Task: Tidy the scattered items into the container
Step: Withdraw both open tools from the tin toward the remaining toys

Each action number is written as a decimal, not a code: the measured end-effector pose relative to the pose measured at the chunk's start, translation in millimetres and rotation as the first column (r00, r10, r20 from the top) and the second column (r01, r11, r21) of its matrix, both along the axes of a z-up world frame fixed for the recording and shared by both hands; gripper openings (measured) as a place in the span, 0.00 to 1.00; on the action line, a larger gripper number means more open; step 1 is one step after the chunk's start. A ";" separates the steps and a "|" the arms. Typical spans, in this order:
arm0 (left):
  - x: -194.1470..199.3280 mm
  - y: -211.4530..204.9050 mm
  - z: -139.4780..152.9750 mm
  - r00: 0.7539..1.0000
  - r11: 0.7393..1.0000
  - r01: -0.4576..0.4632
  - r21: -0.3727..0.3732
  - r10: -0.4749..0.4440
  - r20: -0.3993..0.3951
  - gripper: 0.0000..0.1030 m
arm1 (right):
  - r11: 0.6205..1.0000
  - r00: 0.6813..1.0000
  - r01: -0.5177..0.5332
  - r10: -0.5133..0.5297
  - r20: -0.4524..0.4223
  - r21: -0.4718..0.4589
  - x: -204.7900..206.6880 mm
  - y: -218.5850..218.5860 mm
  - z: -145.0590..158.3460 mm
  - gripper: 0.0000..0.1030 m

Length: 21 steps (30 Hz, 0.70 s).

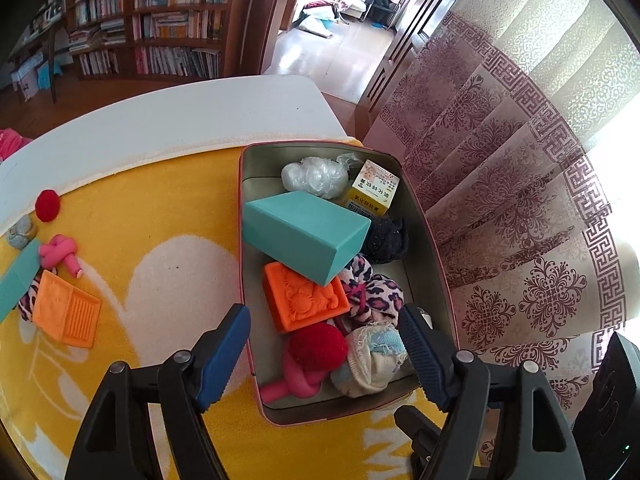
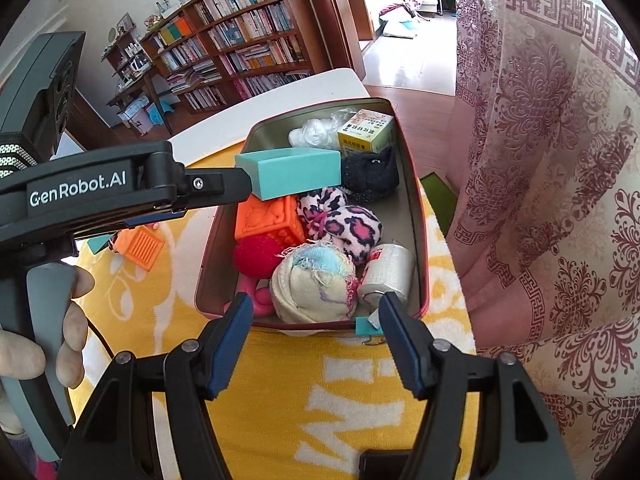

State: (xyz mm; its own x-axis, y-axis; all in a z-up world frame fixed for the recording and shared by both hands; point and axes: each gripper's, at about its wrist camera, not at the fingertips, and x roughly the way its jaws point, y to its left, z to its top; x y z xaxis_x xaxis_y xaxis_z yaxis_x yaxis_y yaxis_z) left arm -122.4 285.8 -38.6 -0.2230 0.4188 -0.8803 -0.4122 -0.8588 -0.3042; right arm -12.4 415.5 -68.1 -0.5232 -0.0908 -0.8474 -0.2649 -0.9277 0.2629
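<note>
A: Tin point(image 1: 430, 240) nearly full: teal block point(image 1: 308, 236) on top, cube, socks inside.
B: Left tongs point(image 1: 324, 356) wide, empty. Right tongs point(image 2: 316, 340) wide too, empty.
A: Leftovers at nine o'clock on towel point(image 1: 160, 220): red ball point(image 1: 47, 205), pink knot point(image 1: 60, 254), orange cube point(image 1: 68, 314).

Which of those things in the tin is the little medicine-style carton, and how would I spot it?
Find the grey tin on the yellow towel, beside the patterned curtain. Look in its far corner, past the teal block. The carton is the only printed box: yellow and white with writing, next to crumpled clear plastic.
</note>
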 end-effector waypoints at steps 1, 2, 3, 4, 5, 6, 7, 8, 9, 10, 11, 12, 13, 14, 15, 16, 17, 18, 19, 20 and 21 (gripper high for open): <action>0.3 -4.2 0.2 1.000 1.000 -0.005 0.000 0.005 0.000 0.76 | 1.000 1.000 -0.003 0.003 0.000 0.000 -0.7 -2.6 0.4 0.67; 0.0 -9.1 0.0 1.000 1.000 -0.012 -0.001 0.012 0.000 0.76 | 1.000 1.000 -0.006 0.006 -0.001 -0.001 -1.5 -5.0 1.0 0.67; 0.1 -14.0 0.1 1.000 1.000 -0.019 -0.001 0.019 0.001 0.76 | 1.000 1.000 -0.009 0.009 -0.002 0.000 -2.4 -7.5 1.8 0.67; 0.2 -19.2 0.1 1.000 1.000 -0.028 -0.001 0.028 0.003 0.76 | 1.000 1.000 -0.013 0.013 -0.003 0.000 -3.3 -10.8 2.7 0.67; 0.0 -24.5 -0.2 0.999 0.999 -0.037 -0.001 0.037 0.006 0.76 | 1.000 1.000 -0.018 0.018 -0.004 0.000 -4.6 -14.1 3.4 0.67; -0.5 -30.1 -0.6 0.999 0.999 -0.047 0.000 0.047 0.010 0.76 | 1.000 1.000 -0.023 0.023 -0.005 0.001 -5.8 -17.4 4.2 0.67; -0.8 -35.7 -1.2 0.998 0.998 -0.058 -0.002 0.058 0.012 0.76 | 1.000 1.000 -0.028 0.028 -0.006 0.002 -7.5 -20.7 4.9 0.67; -1.0 -41.6 -1.8 0.997 0.997 -0.071 -0.007 0.071 0.014 0.76 | 0.999 0.999 -0.033 0.033 -0.007 0.003 -9.3 -24.3 5.6 0.67; -1.3 -47.6 -2.5 0.997 0.997 -0.082 -0.011 0.082 0.015 0.78 | 0.999 0.999 -0.038 0.038 -0.008 0.003 -10.8 -28.0 6.2 0.67; -1.6 -54.1 -2.8 0.996 0.996 -0.092 -0.013 0.093 0.016 0.80 | 0.999 0.999 -0.044 0.044 -0.009 0.003 -12.6 -31.8 6.6 0.67; -1.9 -60.8 -3.2 0.994 0.995 -0.103 -0.015 0.103 0.017 0.80 | 0.999 0.999 -0.050 0.050 -0.010 0.002 -14.4 -35.6 7.1 0.67; -2.2 -67.6 -3.4 0.993 0.993 -0.113 -0.019 0.113 0.018 0.80 | 0.998 0.998 -0.056 0.056 -0.011 0.002 -16.4 -39.8 7.3 0.67; -2.5 -74.4 -3.9 0.992 0.992 -0.123 -0.023 0.124 0.019 0.80 | 0.998 0.998 -0.062 0.062 -0.011 0.001 -17.8 -44.1 8.2 0.67; -3.0 -81.2 -4.4 0.991 0.991 -0.133 -0.026 0.133 0.020 0.80 | 0.998 0.998 -0.069 0.069 -0.011 0.000 -19.4 -48.8 8.5 0.67; -3.5 -88.1 -4.9 0.990 0.989 -0.142 -0.029 0.143 0.022 0.80 | 0.997 0.997 -0.076 0.076 -0.011 -0.001 -21.2 -53.3 8.4 0.67; -4.2 -94.8 -5.4 0.988 0.988 -0.152 -0.031 0.152 0.024 0.80 | 0.997 0.997 -0.082 0.082 -0.010 -0.002 -23.3 -57.3 8.1 0.67; -4.6 -101.7 -5.8 0.986 0.986 -0.161 -0.033 0.162 0.026 0.80 | 0.996 0.996 -0.088 0.088 -0.009 -0.003 -25.3 -62.0 7.9 0.67; -5.3 -108.1 -6.2 0.985 0.985 -0.170 -0.034 0.171 0.027 0.80 | 0.995 0.995 -0.095 0.095 -0.008 -0.004 -27.2 -66.5 7.8 0.67; -5.7 -115.3 -6.4 0.983 0.983 -0.179 -0.035 0.180 0.028 0.80 | 0.995 0.995 -0.101 0.101 -0.007 -0.005 -29.1 -71.1 7.8 0.67; -6.1 -121.7 -6.6 0.982 0.982 -0.186 -0.036 0.187 0.028 0.80 | 0.994 0.994 -0.107 0.107 -0.007 -0.005 -31.2 -76.0 7.9 0.67; -6.6 -128.8 -6.4 0.980 0.980 -0.195 -0.037 0.196 0.029 0.80 | 0.994 0.994 -0.113 0.113 -0.007 -0.005 -33.2 -80.5 8.1 0.67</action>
